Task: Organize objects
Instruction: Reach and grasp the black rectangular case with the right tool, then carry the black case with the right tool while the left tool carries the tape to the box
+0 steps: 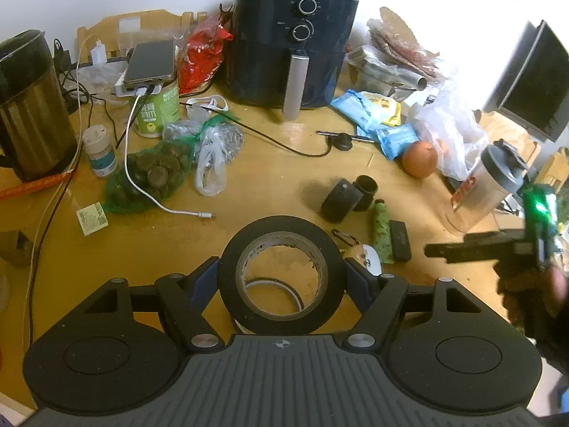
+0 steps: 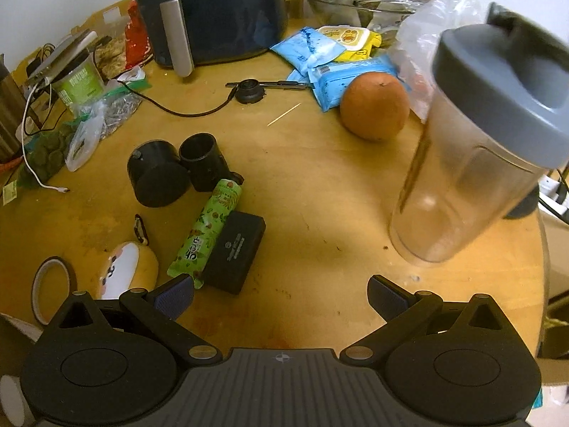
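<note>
Left tool (image 1: pixel 281 277) clamped on black tape roll (image 1: pixel 281 245), roll raised above counter (image 1: pixel 270 178). Right tool (image 2: pixel 281 293) spread wide, nothing between pads. Ahead-right of right tool: clear shaker bottle (image 2: pixel 473 163), grey lid on, appears empty. Ahead-left of left tool: green mesh bag (image 1: pixel 149 178) holding dark round pieces.

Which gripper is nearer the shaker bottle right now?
Right. The right gripper is open just short of the shaker bottle, which stands ahead to its right. The left gripper is well across the table, holding a roll of black tape.
</note>
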